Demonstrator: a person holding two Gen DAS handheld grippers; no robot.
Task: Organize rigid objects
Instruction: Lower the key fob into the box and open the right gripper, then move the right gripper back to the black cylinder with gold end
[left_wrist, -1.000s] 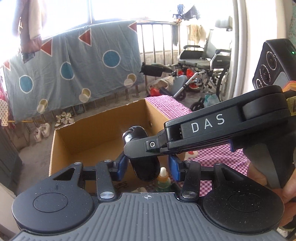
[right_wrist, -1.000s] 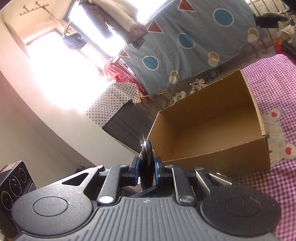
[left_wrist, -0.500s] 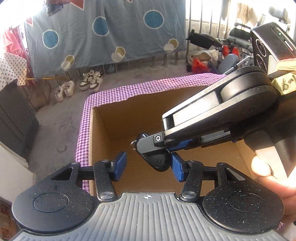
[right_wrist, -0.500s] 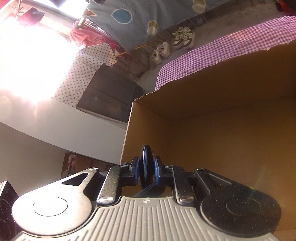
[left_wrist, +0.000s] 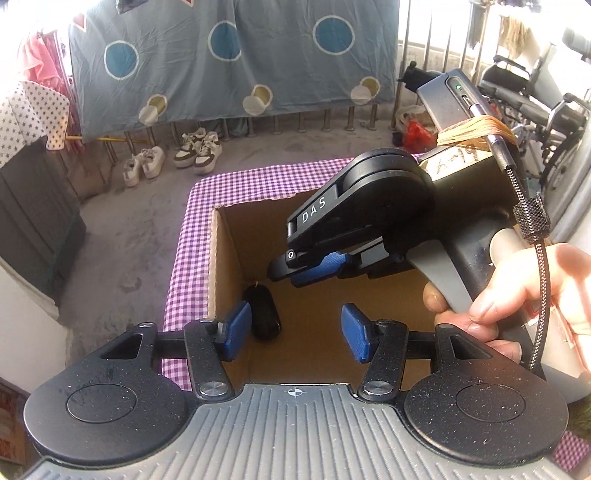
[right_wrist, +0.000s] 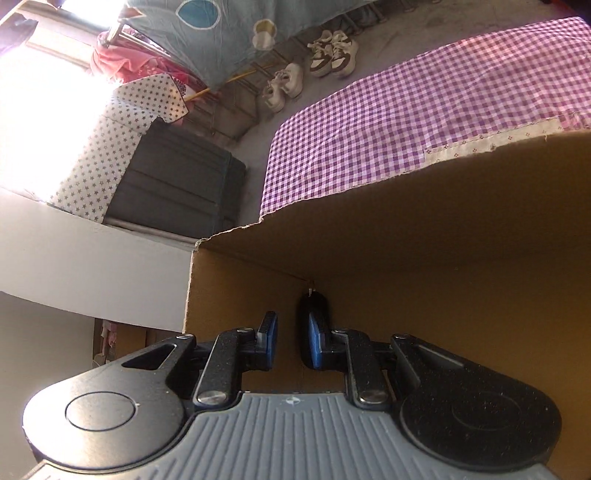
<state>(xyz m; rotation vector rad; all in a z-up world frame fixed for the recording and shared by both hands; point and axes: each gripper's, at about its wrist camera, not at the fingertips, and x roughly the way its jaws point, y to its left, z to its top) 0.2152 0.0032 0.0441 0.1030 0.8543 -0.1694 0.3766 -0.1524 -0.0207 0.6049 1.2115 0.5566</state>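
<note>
Gripper status, left gripper (left_wrist: 295, 317): the blue pads stand well apart with nothing pressed between them, and the unit is pitched downward over the open top of the box. Right gripper (right_wrist: 291, 332): the blue pads are separated by only a narrow gap, and that gap is empty; in the left wrist view this unit is carried by a person's hand (left_wrist: 517, 295) at the right and reaches down into the box from above. Behind the work area a large grey-blue fabric sheet with blue circles (left_wrist: 221, 55) hangs along a railing. A purple-and-white checked cloth (left_wrist: 192, 240) covers the desk and runs along the far and left sides of the box. The open brown cardboard box (left_wrist: 221, 258) sits on this cloth; its top edge is roughly cut, and its floor is bare apart from one item. Two pairs of white shoes (left_wrist: 199, 151) stand on the concrete floor below the sheet. The small black oval fob with a metal ring at one end (left_wrist: 260, 314) lies on the box floor in the far left corner, close against the walls, ring end toward the corner. In both wrist views it appears just beside one pad, but it lies beyond the pads and neither gripper has hold of it.
</note>
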